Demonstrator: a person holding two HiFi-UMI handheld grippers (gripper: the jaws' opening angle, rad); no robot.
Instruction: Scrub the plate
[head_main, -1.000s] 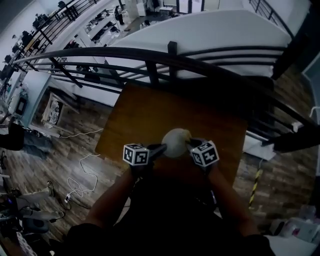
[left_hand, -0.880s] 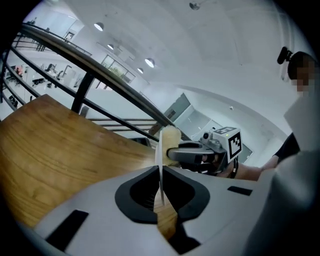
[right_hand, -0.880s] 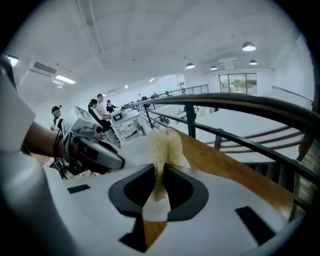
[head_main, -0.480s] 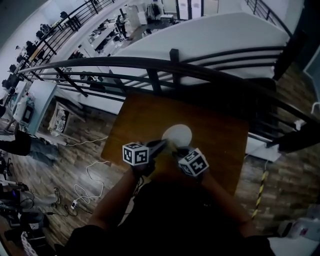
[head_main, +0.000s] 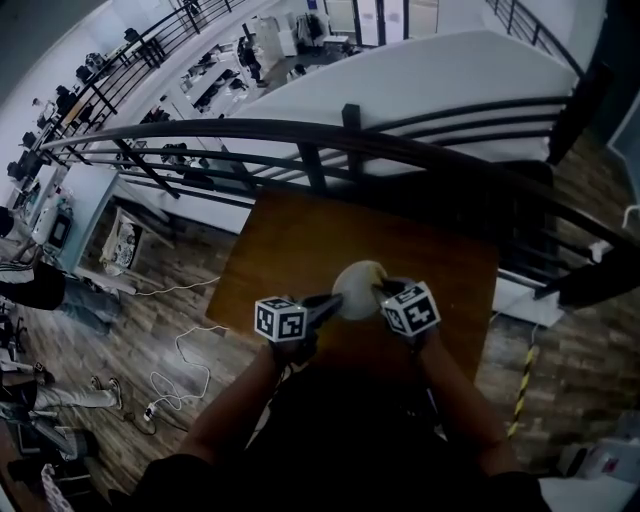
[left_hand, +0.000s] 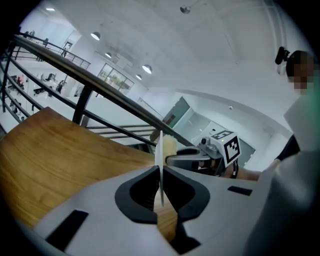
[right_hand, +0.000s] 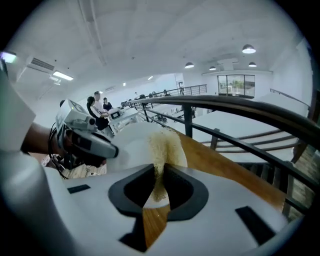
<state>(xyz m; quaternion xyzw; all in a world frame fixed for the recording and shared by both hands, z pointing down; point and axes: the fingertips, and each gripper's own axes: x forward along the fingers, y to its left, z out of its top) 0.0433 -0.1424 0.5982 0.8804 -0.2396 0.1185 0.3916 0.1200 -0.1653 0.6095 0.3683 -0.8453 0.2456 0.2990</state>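
- The white plate (head_main: 356, 290) is in the middle, over the brown bench (head_main: 290, 235). It sits between the two grippers.
- The left gripper (head_main: 333, 301) is clenched on the rim of the plate (left_hand: 161, 155).
- In the left gripper view, the plate shows as a thin white line. It stands up on its edge, right between the two dark jaws of the left gripper (left_hand: 161, 172).
- The jaws press on the plate from both sides.
- The right gripper (head_main: 381, 291) is on the other side of the plate.
- In the right gripper view, the right gripper (right_hand: 159, 172) is clenched on a yellow sponge (right_hand: 162, 145).
- The sponge sticks out past the jaws and touches the flat white face of the plate (right_hand: 131, 146).
- From the left gripper view, a bit of the sponge (left_hand: 169, 146) peeks out just behind the plate's edge.
- I cannot tell if the bottom of the plate touches the bench (left_hand: 50, 150).
- A dark railing (head_main: 300, 130) runs along the far side of the bench.
- Below the railing there is a big room with desks, far down.
- To the left of the bench is a wood floor (head_main: 110, 330) with a white cable (head_main: 185, 350) lying on it.
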